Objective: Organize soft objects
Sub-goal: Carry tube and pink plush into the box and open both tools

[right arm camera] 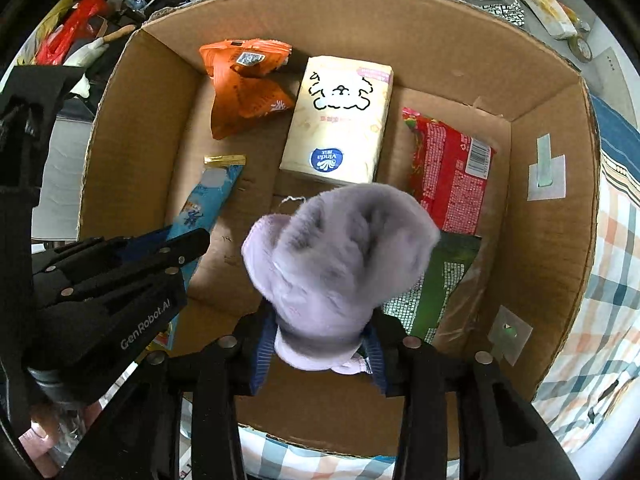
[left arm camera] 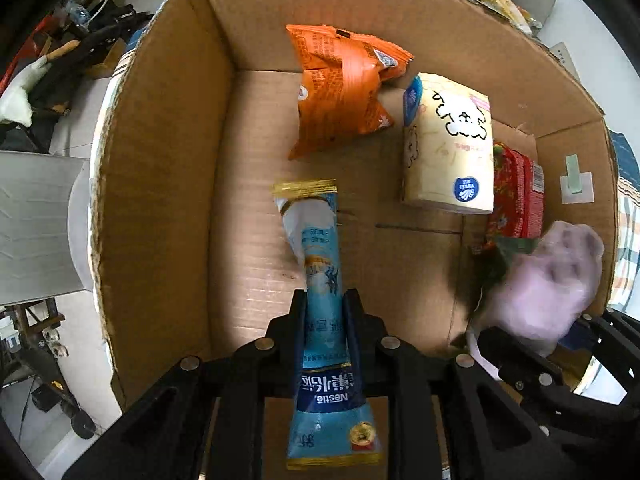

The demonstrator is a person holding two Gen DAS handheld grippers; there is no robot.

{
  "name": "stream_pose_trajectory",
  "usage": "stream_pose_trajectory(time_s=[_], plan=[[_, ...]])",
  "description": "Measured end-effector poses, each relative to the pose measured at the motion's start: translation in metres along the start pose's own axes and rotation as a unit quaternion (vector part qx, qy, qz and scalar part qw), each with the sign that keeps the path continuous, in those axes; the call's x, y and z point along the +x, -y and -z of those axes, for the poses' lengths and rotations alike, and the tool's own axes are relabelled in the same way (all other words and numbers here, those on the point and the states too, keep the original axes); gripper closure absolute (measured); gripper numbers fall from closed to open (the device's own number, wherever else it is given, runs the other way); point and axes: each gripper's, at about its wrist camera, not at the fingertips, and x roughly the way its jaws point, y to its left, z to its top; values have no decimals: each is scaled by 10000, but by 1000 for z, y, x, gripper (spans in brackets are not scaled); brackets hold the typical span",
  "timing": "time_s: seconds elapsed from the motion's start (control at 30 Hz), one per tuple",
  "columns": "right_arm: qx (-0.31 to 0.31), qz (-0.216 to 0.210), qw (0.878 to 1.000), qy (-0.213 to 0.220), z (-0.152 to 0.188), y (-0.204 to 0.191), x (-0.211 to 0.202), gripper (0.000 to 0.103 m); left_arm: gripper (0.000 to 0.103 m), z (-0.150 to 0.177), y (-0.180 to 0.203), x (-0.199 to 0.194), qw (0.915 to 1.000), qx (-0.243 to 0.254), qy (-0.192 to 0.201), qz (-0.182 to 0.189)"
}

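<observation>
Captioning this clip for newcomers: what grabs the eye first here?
A fluffy lilac sock, pinched in the right gripper, fills the middle above the cardboard box. The left gripper clamps a blue Nestle sachet over the box floor, near an orange snack bag.

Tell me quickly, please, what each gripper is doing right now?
Left gripper: jaws shut on the blue Nestle sachet, over the cardboard box.
Right gripper: jaws shut on the fuzzy lilac sock.
</observation>
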Motion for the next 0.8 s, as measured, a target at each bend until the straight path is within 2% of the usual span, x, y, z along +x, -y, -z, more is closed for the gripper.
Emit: stream_pose_trajectory(time_s=[0.1, 0.23, 0.33, 0.4, 0.43, 0.47, 0.53, 0.57, 0.8], plan=[[-53, -2, 10000, 13, 0, 2, -3, 48, 84, -3, 1, -2, 9999, 29, 42, -127], [-63, 43, 9999, 75, 3, 6, -9, 40, 78, 0, 3, -12, 9997, 17, 168, -188], [10, 113, 9998, 135, 7, 13, -13, 24, 69, 1, 0, -24, 9994, -53, 302, -167], [53, 219, 9995, 205, 10, 18, -16, 8, 63, 4, -1, -32, 9988, -75, 453, -181], [77, 271, 9993, 235, 12, 22, -18, 5, 51, 5, -2, -37, 9984, -71, 531, -204], [95, 331, 9990, 276, 13, 23, -19, 2, 32, 7, -2, -40, 9980, -65, 596, -223], [144, 414, 9985, 315, 15, 24, -21, 1, 11, 12, -3, -47, 9966, -57, 767, -285], [162, 464, 9982, 332, 17, 21, -23, 1, 9, 15, -2, -50, 9961, -52, 825, -296], [294, 698, 9953, 600, 36, 18, -33, 0, 8, 32, -4, -69, 9918, -37, 1225, -362]])
